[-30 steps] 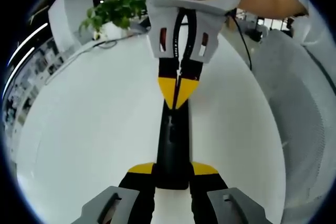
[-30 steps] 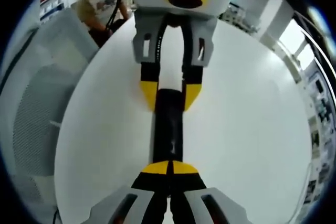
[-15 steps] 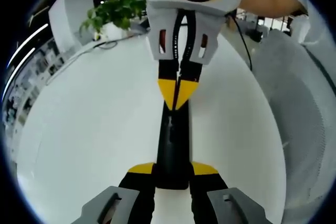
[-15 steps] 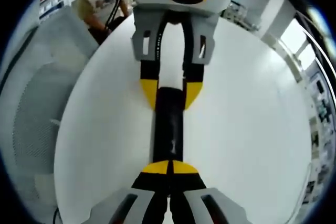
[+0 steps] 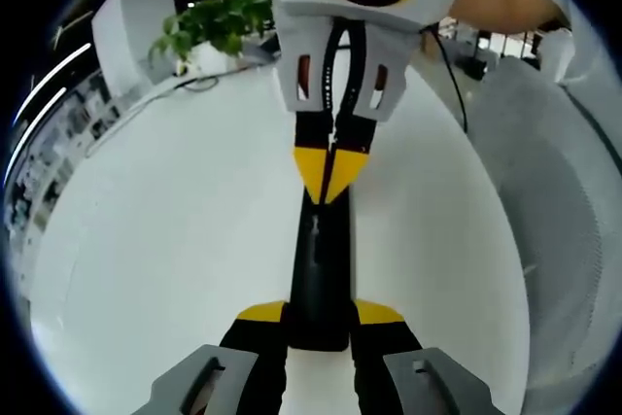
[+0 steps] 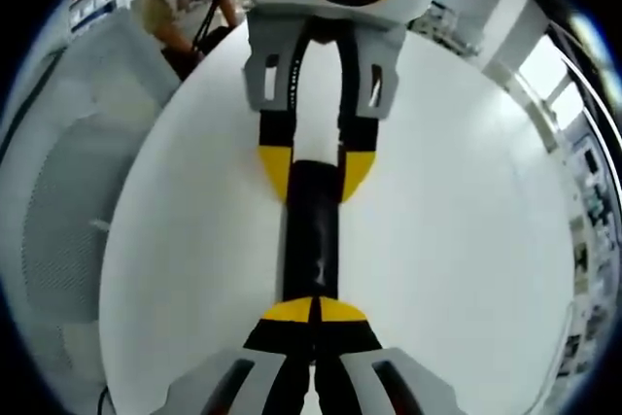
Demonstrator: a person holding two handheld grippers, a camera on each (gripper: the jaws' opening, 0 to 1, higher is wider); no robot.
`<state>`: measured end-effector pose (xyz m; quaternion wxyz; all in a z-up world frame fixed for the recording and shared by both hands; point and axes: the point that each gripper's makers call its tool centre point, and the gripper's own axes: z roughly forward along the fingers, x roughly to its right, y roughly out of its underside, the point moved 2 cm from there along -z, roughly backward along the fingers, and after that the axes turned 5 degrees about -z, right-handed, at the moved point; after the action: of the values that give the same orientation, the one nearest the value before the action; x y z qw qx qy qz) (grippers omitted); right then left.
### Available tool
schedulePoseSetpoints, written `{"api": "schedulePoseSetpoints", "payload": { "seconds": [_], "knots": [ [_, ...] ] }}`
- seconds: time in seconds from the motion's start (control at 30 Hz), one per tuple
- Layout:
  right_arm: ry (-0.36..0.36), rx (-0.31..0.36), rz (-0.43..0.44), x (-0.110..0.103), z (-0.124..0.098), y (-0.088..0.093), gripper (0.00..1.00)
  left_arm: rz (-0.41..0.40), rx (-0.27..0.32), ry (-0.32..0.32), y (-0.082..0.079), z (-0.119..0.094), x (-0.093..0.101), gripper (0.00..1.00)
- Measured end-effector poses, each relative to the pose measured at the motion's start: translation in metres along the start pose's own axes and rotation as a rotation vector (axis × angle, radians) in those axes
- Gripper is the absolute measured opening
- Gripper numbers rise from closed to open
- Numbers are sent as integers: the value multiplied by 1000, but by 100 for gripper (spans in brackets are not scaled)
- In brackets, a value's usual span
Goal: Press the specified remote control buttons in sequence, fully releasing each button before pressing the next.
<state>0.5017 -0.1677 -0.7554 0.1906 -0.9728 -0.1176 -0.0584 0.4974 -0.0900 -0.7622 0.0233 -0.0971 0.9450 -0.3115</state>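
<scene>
A long black remote control (image 5: pixel 319 259) lies on the white table (image 5: pixel 155 240), running straight away from my left gripper (image 5: pixel 319 314). That gripper is shut on the remote's near end, one yellow-tipped jaw on each side. My right gripper (image 5: pixel 330 174) comes in from the top, shut, with its joined yellow tips resting on the remote's far end. In the right gripper view the same remote (image 6: pixel 311 240) stretches from my right gripper (image 6: pixel 316 310), whose tips touch its top face, up to my left gripper (image 6: pixel 316 170) clasping the other end.
A potted green plant (image 5: pixel 214 21) stands at the table's far edge with a cable beside it. A white mesh chair (image 5: pixel 559 201) sits close to the table, also seen as a chair (image 6: pixel 68 211). A person's arm (image 5: pixel 505 2) holds the right gripper.
</scene>
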Motion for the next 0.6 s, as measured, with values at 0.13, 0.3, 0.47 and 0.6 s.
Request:
{"api": "schedulePoseSetpoints", "payload": {
  "seconds": [0.13,0.3,0.47,0.6],
  "knots": [
    [11,-4,-13,-1,0,-1,0,2,-5,3,0,0,0,24],
    [14,8,-7,0,-1,0,0,2,-8,4,0,1,0,24],
    [19,19,0,0,-1,0,0,2,-10,4,0,1,0,24],
    [18,11,-16,0,-1,-1,0,3,-13,4,0,1,0,24]
  ]
}}
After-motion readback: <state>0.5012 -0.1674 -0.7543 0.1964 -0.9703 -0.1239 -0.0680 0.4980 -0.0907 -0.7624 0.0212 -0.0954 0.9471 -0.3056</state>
